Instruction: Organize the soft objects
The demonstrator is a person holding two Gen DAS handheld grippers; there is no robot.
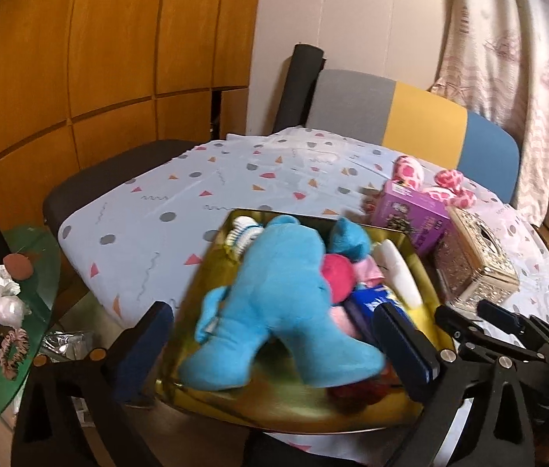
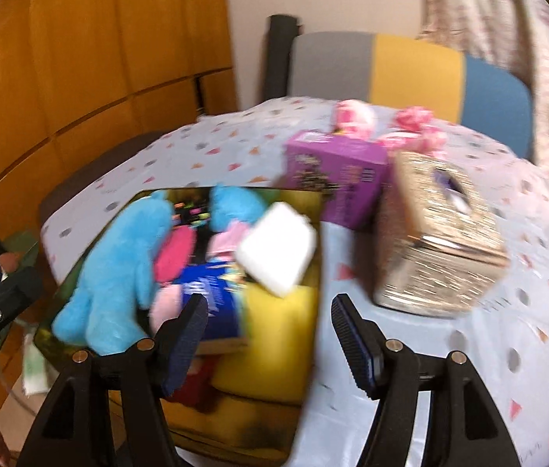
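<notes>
A gold tin tray (image 1: 274, 412) (image 2: 258, 432) sits at the table's near edge, full of soft things. A blue plush toy (image 1: 274, 303) (image 2: 107, 272) lies on top at its left. A white sponge (image 2: 278, 247) and a yellow sponge (image 2: 274, 342) lie at its right, with pink soft pieces (image 2: 175, 253) and a blue packet (image 2: 212, 303) between. My left gripper (image 1: 274, 346) is open, its fingers either side of the plush. My right gripper (image 2: 270, 334) is open and empty over the tray's right part. A pink spotted plush (image 1: 430, 183) (image 2: 391, 124) lies at the far side.
A purple box (image 1: 414, 214) (image 2: 340, 179) and a glittery gold tissue box (image 1: 472, 260) (image 2: 437, 241) stand right of the tray on the patterned tablecloth (image 1: 181, 202). A striped chair (image 1: 422, 120) is behind the table. A green side table (image 1: 6, 311) with clutter stands at the left.
</notes>
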